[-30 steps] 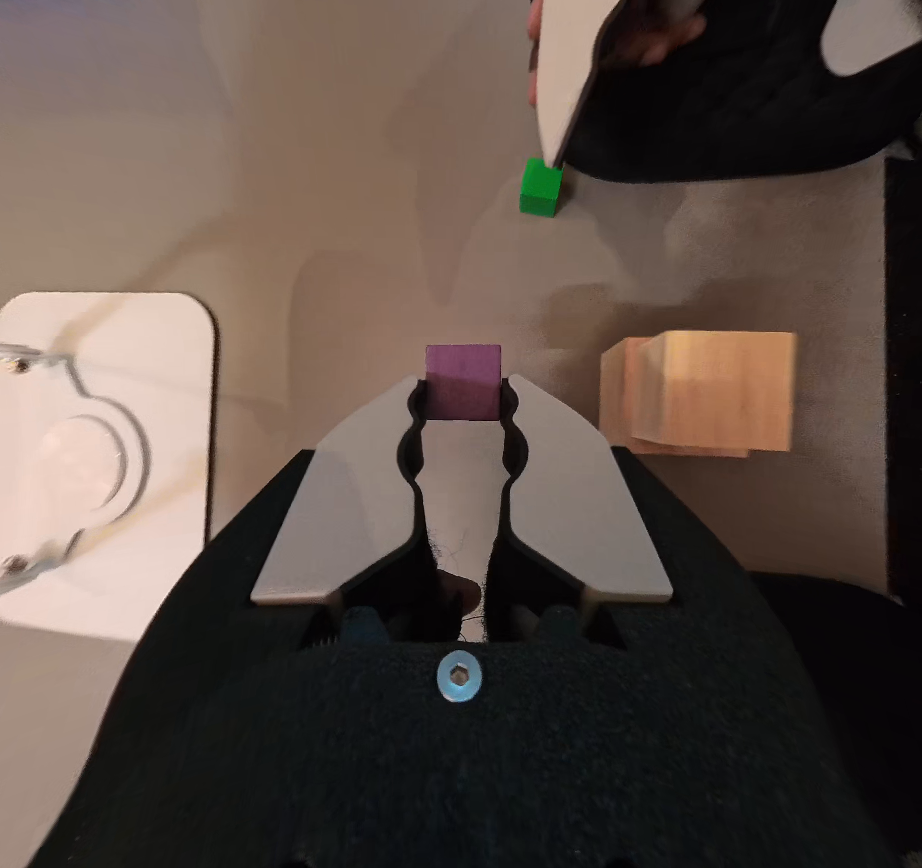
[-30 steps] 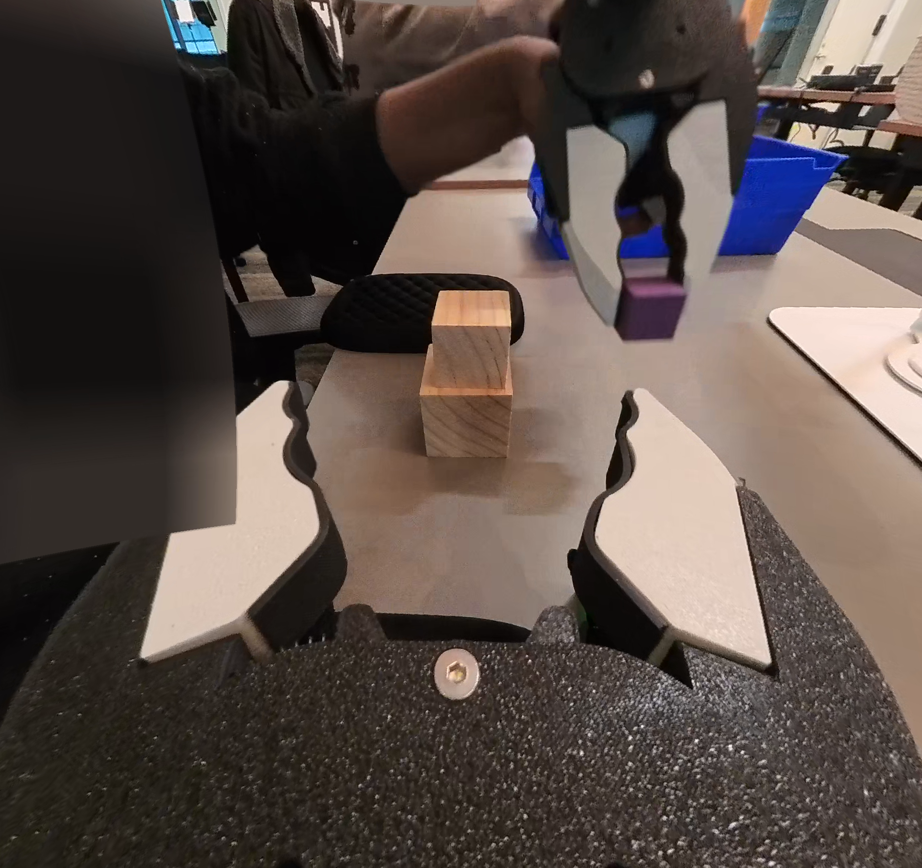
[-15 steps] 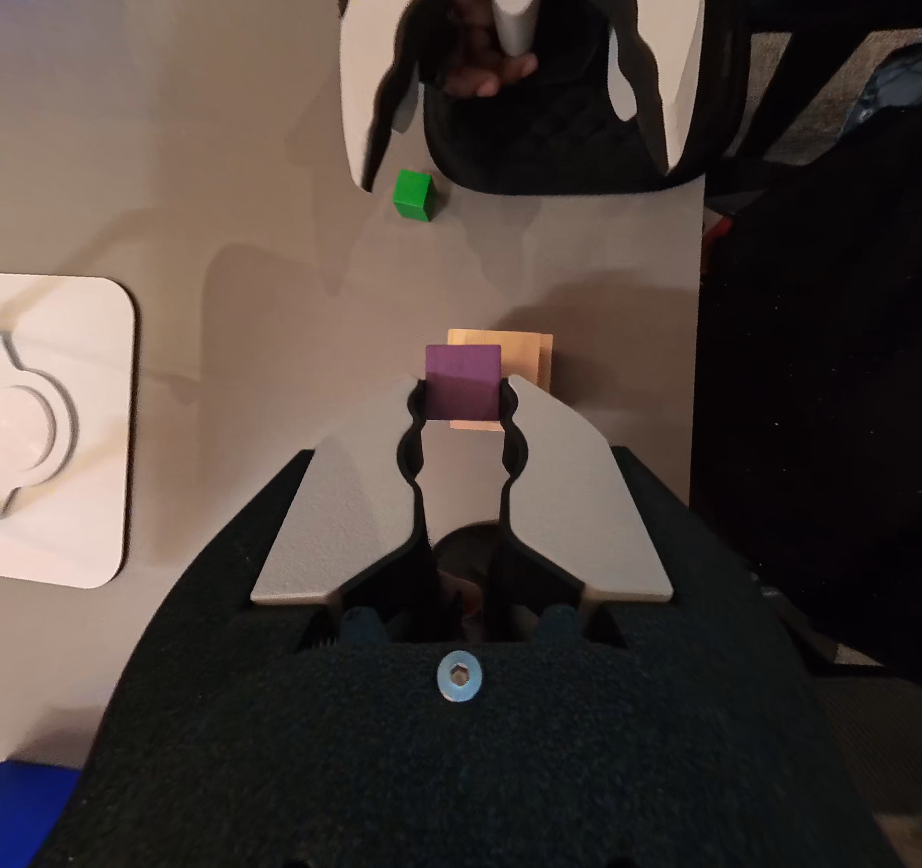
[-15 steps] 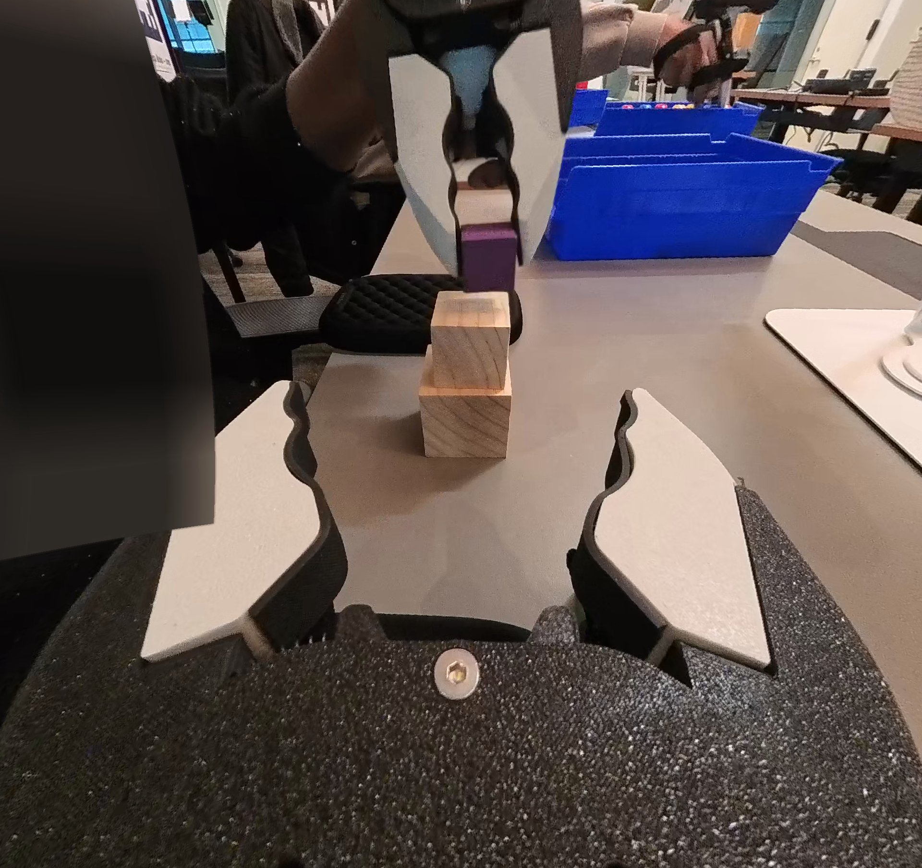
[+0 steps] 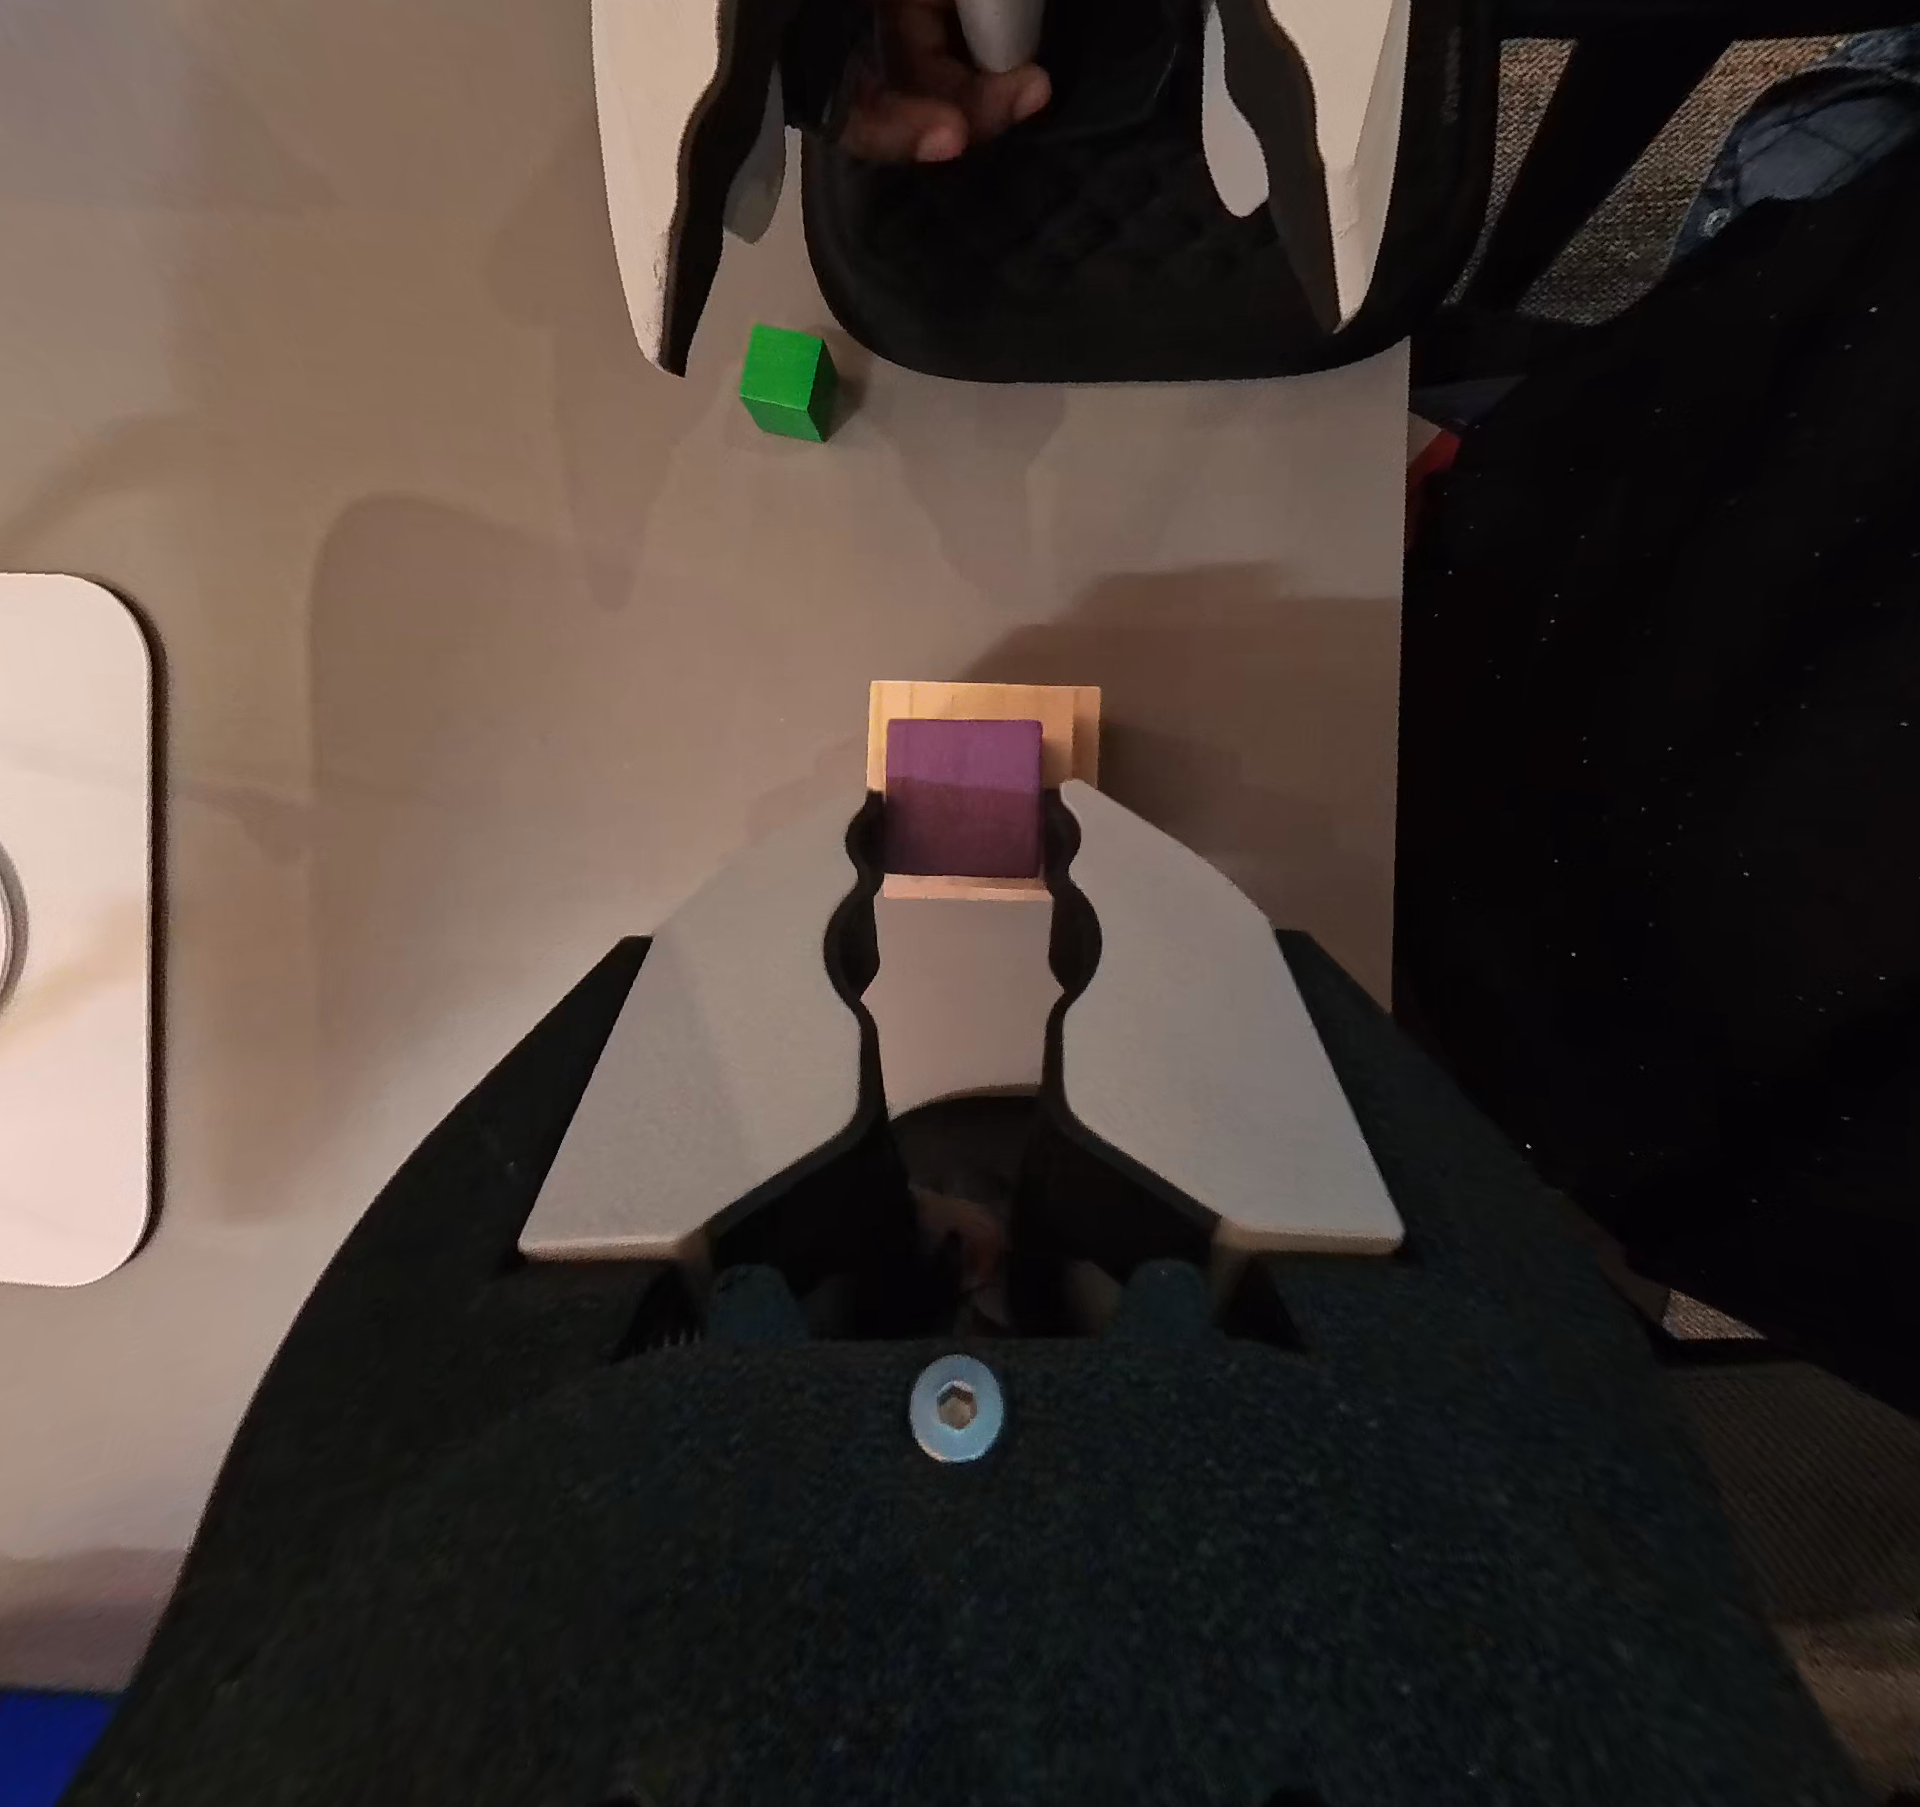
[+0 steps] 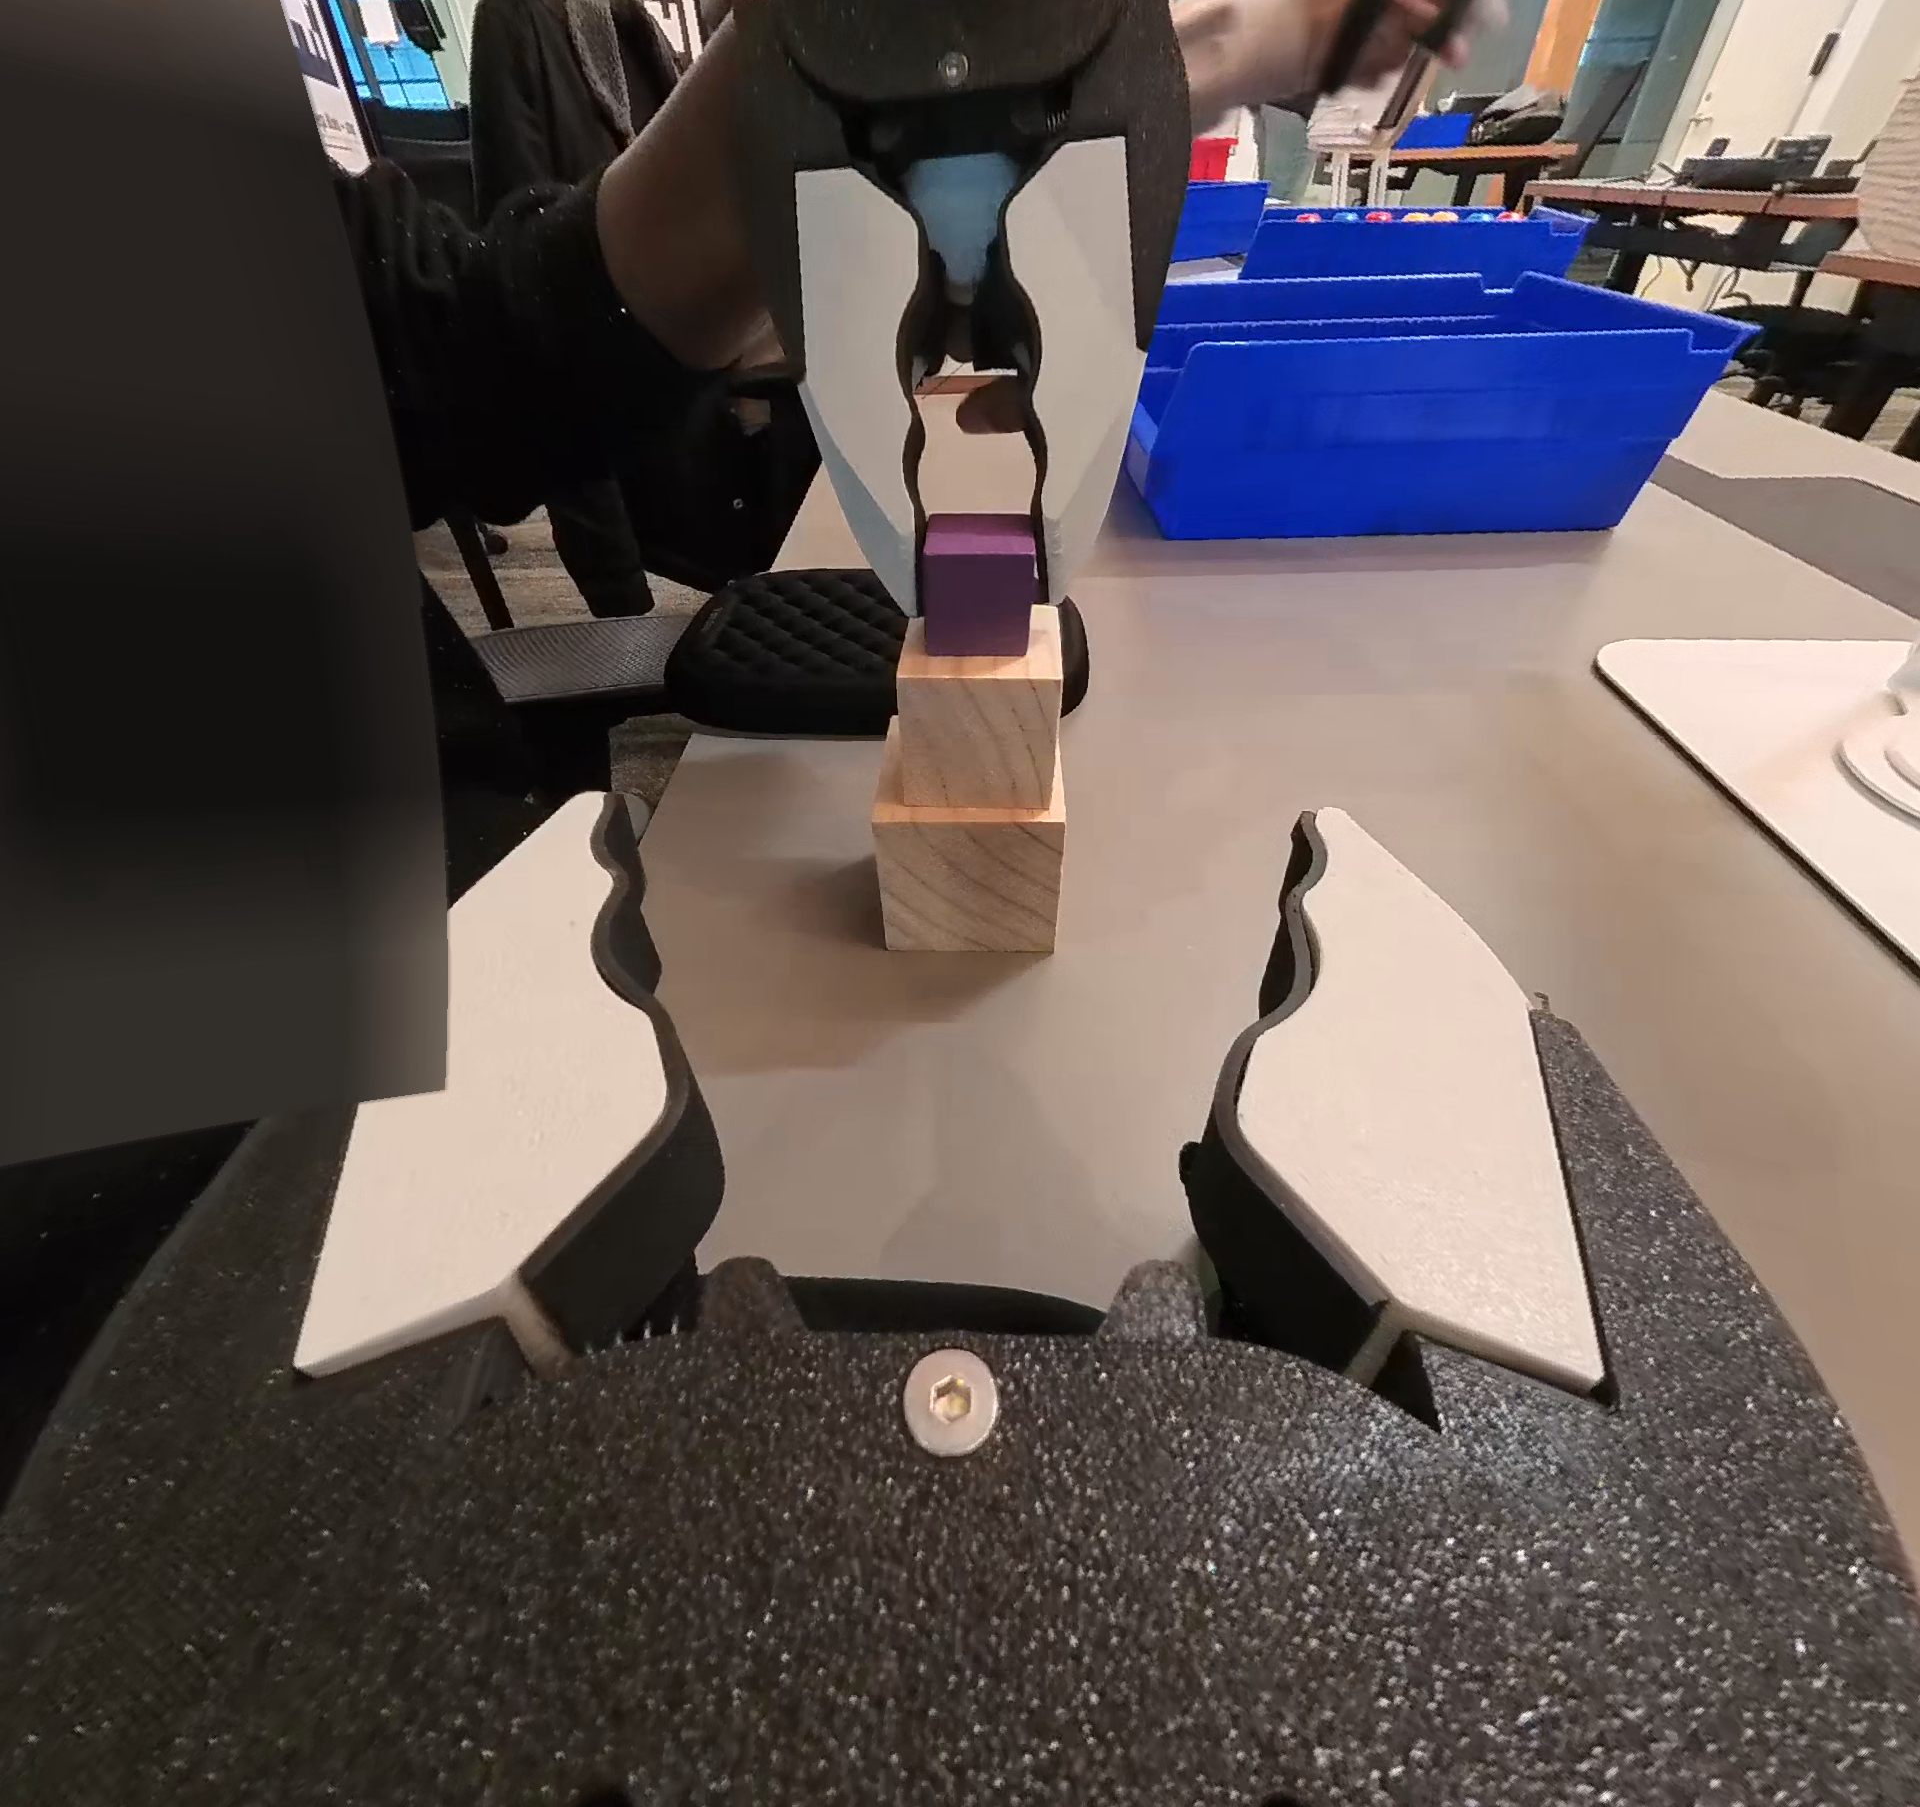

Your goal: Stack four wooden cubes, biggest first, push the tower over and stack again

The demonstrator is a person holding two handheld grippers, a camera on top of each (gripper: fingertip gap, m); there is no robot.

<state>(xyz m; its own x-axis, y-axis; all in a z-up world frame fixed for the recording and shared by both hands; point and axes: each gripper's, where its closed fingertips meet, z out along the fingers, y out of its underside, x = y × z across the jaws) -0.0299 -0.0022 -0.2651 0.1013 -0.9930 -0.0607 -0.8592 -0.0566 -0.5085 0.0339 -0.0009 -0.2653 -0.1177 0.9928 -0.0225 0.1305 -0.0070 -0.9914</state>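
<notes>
My left gripper (image 5: pixel 964 807) is shut on a small purple cube (image 5: pixel 961 760), both pads pressed on its sides. It holds the cube on top of a stack of two bare wooden blocks (image 5: pixel 1078 729). In the right wrist view the purple cube (image 6: pixel 977 588) rests against the upper wooden block (image 6: pixel 977 734), which stands on a larger block (image 6: pixel 971 884); the left gripper (image 6: pixel 982 599) points down from above. My right gripper (image 6: pixel 966 817) is open and empty, low over the table just in front of the stack. It also shows in the left wrist view (image 5: pixel 997 323).
A small green cube (image 5: pixel 788 396) lies on the grey table (image 5: pixel 468 718) by the right gripper's fingertip. A white mat (image 6: pixel 1766 749) lies to the right. Blue bins (image 6: pixel 1403 427) stand at the back. A black padded chair part (image 6: pixel 790 656) sits behind the table edge. The gap from one gripper's tips to the other's is roughly 8 centimetres.
My left gripper carried the purple cube sideways over the wooden stack and lowered it onto the top block. The grasp stayed shut. My right gripper stayed open and barely moved.
</notes>
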